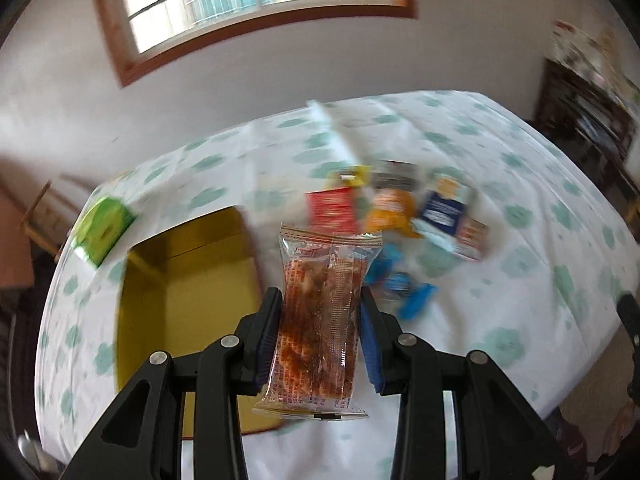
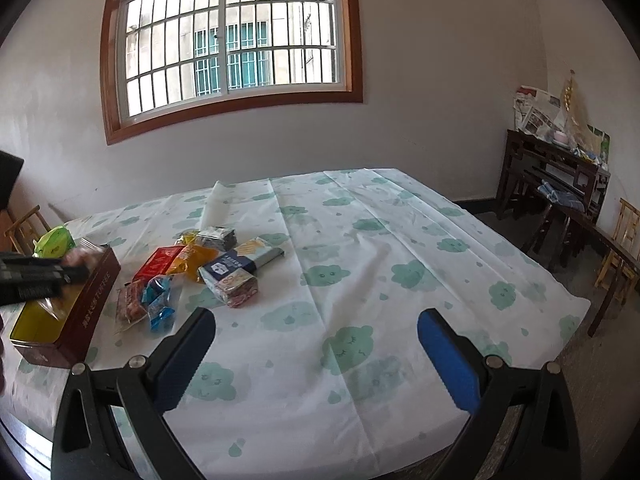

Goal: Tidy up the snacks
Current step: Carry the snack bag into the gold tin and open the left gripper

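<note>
My left gripper (image 1: 322, 300) is shut on a clear packet of reddish-brown snack (image 1: 320, 320) and holds it above the table, just right of an open box with a yellow inside (image 1: 192, 292). In the right wrist view that box (image 2: 80, 308) has dark red sides and sits at the left, with the left gripper (image 2: 76, 272) over it. A pile of snack packs (image 2: 204, 268) lies beside the box: red, orange, navy, blue and clear ones. The pile is blurred in the left wrist view (image 1: 396, 216). My right gripper (image 2: 316, 332) is open and empty over bare cloth.
The table wears a white cloth with green clouds (image 2: 400, 264). A green pack (image 1: 104, 228) lies at the far left near the edge. Dark wooden furniture (image 2: 560, 184) and stools stand at the right. A window is in the wall behind.
</note>
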`<move>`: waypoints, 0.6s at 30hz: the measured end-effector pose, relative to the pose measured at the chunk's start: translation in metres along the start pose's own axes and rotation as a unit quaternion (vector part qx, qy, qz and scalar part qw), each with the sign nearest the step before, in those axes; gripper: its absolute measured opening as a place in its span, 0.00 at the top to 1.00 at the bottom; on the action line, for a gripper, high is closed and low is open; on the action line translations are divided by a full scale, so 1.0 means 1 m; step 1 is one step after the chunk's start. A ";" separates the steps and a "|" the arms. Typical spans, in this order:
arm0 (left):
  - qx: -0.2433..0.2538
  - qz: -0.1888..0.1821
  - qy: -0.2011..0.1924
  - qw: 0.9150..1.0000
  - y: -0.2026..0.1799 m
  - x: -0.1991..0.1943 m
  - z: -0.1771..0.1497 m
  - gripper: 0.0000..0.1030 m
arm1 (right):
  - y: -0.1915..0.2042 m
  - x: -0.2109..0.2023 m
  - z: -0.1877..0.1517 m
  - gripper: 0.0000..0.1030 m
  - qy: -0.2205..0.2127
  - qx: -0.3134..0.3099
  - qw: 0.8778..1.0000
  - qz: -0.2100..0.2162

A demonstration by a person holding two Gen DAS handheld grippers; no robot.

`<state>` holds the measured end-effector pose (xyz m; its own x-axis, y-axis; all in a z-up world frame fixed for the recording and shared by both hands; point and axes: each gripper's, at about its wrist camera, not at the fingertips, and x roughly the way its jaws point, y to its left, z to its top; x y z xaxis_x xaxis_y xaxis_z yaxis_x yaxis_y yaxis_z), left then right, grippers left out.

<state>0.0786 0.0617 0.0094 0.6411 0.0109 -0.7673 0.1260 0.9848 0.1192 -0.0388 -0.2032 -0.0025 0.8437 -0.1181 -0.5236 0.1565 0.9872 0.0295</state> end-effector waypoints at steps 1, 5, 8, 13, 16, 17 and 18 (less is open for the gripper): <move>-0.012 0.012 0.005 1.000 0.016 0.003 0.002 0.67 | 0.003 0.001 0.000 0.00 0.001 -0.002 1.000 0.001; -0.049 0.041 0.025 0.998 0.064 0.016 0.006 0.67 | 0.013 0.005 -0.002 0.00 0.007 -0.010 1.000 0.007; -0.071 0.060 0.040 0.995 0.098 0.031 0.009 0.67 | 0.018 0.008 -0.002 0.00 0.011 -0.014 1.000 0.009; -0.091 0.074 0.067 0.991 0.137 0.060 0.015 0.67 | 0.023 0.015 -0.001 0.00 0.019 -0.014 1.000 0.010; -0.094 0.081 0.079 0.989 0.149 0.076 0.021 0.67 | 0.026 0.019 0.000 0.00 0.024 -0.014 1.000 0.011; -0.094 0.085 0.083 0.988 0.152 0.082 0.022 0.67 | 0.027 0.021 0.001 0.00 0.025 -0.015 1.000 0.012; -0.094 0.090 0.089 0.988 0.156 0.090 0.023 0.67 | 0.029 0.022 0.002 0.00 0.026 -0.016 0.999 0.013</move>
<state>0.1731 0.2121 -0.0262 0.4958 0.2019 -0.8447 -0.1314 0.9788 0.1568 -0.0142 -0.1776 -0.0116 0.8188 -0.0874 -0.5674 0.1180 0.9929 0.0174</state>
